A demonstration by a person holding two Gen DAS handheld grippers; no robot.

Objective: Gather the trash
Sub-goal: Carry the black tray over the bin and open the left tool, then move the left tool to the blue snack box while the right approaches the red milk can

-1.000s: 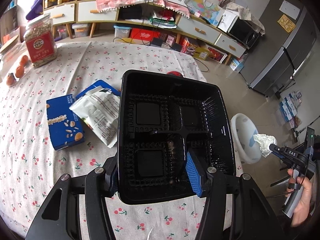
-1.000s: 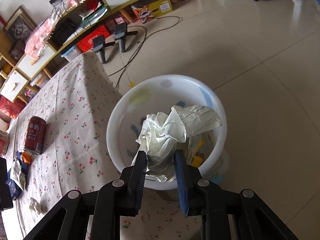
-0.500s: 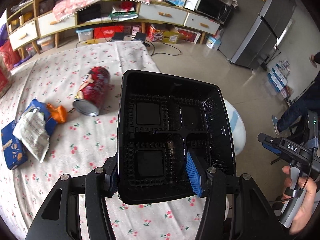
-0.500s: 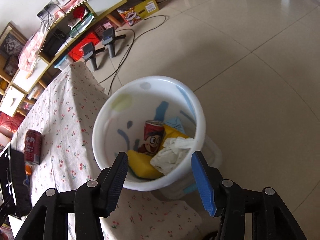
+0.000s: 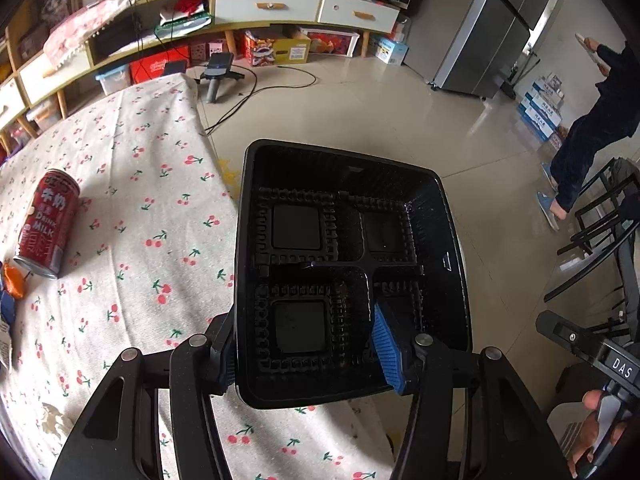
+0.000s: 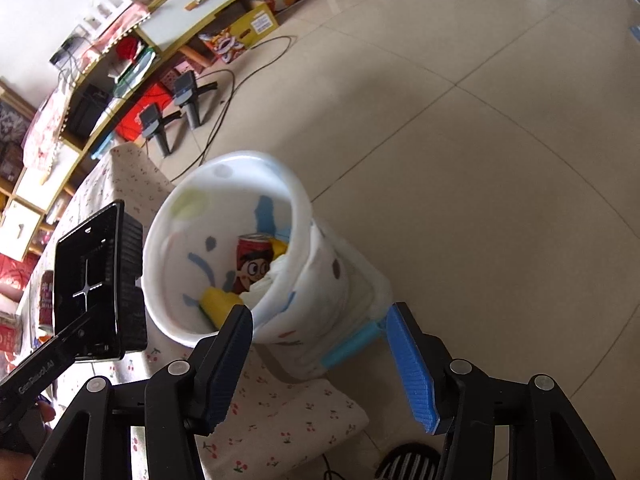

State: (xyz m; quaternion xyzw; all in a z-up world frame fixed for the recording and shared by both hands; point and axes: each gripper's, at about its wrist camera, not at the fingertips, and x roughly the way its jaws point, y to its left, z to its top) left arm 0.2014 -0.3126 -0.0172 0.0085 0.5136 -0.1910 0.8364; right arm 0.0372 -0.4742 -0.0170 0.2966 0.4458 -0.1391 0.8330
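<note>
My left gripper is shut on a black plastic meal tray and holds it in the air past the table's right edge. The tray also shows in the right wrist view, just left of the white trash bin. The bin holds a red can, a yellow piece and crumpled white paper. My right gripper is open and empty, above the bin's near side. A red milk can lies on the cherry-print tablecloth.
An orange wrapper and other packets lie at the table's left edge. A low cabinet lines the far wall, cables and stands lie on the floor, a fridge and a standing person are at right.
My left gripper swung right with the tray, from over the table to beside the bin. My right gripper let the crumpled paper fall into the bin, opened, and drew back.
</note>
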